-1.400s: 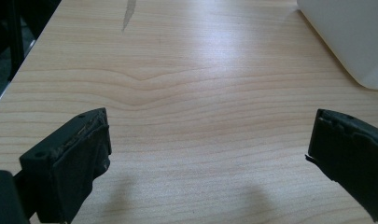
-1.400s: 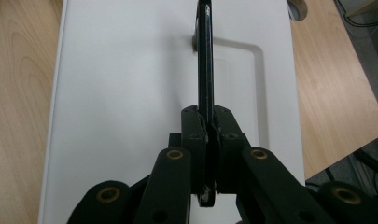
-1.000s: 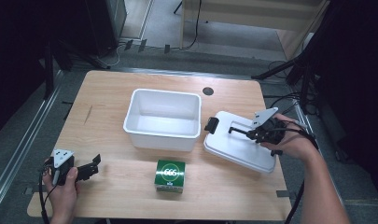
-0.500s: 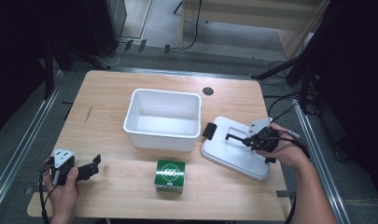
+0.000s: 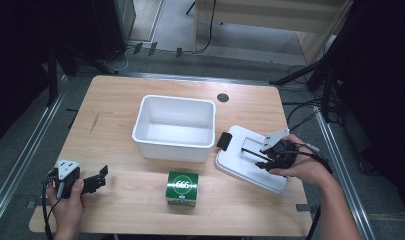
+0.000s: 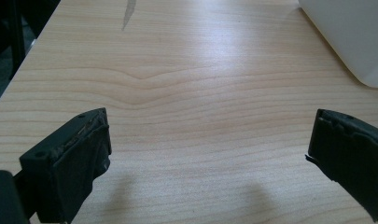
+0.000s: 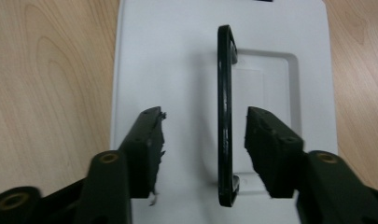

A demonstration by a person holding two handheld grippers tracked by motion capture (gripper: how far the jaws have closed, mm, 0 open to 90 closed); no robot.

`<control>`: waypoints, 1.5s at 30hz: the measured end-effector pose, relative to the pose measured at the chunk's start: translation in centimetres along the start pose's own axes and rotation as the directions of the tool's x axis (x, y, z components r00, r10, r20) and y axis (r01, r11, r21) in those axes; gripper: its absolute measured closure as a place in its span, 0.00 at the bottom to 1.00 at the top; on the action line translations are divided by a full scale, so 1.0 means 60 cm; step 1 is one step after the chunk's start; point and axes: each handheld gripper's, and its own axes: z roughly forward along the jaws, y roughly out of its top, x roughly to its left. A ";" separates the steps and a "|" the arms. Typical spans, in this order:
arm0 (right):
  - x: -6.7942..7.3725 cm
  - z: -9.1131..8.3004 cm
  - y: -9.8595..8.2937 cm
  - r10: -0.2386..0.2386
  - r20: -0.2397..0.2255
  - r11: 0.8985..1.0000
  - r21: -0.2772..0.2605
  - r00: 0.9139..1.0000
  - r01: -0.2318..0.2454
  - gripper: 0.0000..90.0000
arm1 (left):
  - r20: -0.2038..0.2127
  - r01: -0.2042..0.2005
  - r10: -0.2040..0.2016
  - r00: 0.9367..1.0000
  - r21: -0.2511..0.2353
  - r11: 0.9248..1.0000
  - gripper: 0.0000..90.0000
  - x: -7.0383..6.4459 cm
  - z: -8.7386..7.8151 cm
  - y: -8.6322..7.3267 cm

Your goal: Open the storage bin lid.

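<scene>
A white lid (image 5: 238,169) lies flat on the table's right side, with its thin black handle (image 5: 252,152) standing up. My right gripper (image 5: 264,158) hovers over it, open. In the right gripper view the handle (image 7: 225,93) rises between the jaws of my right gripper (image 7: 204,126), closer to the right one, with the lid (image 7: 177,56) beneath. A white bin (image 5: 172,150) stands mid-table, nothing in it. A green box (image 5: 182,188) sits in front of it. My left gripper (image 5: 101,178) rests at the near left corner, open over bare wood (image 6: 210,135).
A black clip (image 5: 223,140) juts from the lid's left edge, close to the bin. A dark round grommet (image 5: 222,97) marks the far side of the wooden table (image 5: 115,100). Metal rails and cables run along both sides of the table.
My right hand and the lid have shifted toward the near edge and slightly left. The left gripper, bin and green box have stayed put.
</scene>
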 end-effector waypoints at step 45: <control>0.145 0.014 0.168 -0.124 -0.134 0.992 -0.031 0.983 0.121 0.00 | 0.006 -0.010 0.011 1.000 -0.139 0.990 0.00 -0.005 -0.007 -0.002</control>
